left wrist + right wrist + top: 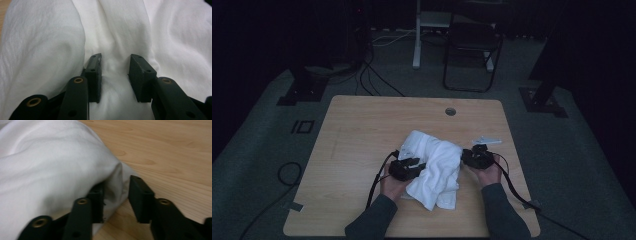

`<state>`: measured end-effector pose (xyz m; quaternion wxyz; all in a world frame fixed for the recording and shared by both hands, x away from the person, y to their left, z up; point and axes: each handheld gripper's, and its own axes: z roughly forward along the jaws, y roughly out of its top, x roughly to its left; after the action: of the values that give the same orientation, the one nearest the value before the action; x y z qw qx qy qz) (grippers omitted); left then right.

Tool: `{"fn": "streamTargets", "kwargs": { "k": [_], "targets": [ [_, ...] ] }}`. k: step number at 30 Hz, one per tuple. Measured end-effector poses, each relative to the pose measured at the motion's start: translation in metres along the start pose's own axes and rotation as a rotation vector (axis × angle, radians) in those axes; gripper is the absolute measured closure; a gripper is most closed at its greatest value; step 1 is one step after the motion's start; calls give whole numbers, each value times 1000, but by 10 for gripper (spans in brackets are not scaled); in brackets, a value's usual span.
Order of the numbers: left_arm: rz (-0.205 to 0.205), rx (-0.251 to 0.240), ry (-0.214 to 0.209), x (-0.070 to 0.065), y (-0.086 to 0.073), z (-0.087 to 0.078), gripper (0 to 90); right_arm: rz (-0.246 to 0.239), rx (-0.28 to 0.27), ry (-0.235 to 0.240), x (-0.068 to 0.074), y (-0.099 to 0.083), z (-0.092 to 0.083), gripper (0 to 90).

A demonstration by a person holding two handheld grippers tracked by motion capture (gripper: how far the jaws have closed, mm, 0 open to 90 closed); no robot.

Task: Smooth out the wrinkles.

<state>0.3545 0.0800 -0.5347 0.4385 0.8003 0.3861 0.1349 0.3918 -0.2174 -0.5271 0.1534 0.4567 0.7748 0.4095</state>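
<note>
The white towel (434, 167) lies bunched in a loose heap on the near middle of the wooden table (362, 130), and both tongs are set against it from opposite sides. The step in hand looks like taking hold of the cloth at two places, probably to lift it and spread or fold it.

The left tongs (115, 65) are released, jaws apart, pressed into a soft hollow of the towel (50, 50) with a ridge of fabric rising between them. The right tongs (117, 187) are likewise released, straddling a rounded edge of the towel (50, 170) where it meets the bare table (175, 150); a fold sits in the gap, not yet pinched.

Next, each pair likely needs to close firmly on its fold, gathering enough layers that the cloth won't slip out when raised.

The towel is thick, matte and limp, falling in fat rounded folds; the table is smooth, pale wood grain; the jaws are hard black blocks with brass-ringed pivots
</note>
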Motion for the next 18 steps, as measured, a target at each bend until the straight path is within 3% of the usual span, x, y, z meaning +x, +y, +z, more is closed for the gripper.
{"fn": "streamTargets", "kwargs": {
  "k": [2, 3, 10, 15, 18],
  "targets": [
    [-2, -4, 3, 0, -1, 0, 630, -6, -1, -6, 1, 0, -4, 598],
    [-2, -7, 8, -1, -1, 0, 630, -18, -19, -14, 3, 1, -15, 587],
    [4, -12, 31, -4, -2, 2, 633, -39, -123, -9, 10, 10, -48, 617],
    [7, -18, 51, -6, -4, 3, 636, -65, -175, 32, 24, 22, -51, 574],
    [5, -19, 51, -6, -4, 3, 638, -80, -169, 57, 34, 27, -42, 552]
  ]
}}
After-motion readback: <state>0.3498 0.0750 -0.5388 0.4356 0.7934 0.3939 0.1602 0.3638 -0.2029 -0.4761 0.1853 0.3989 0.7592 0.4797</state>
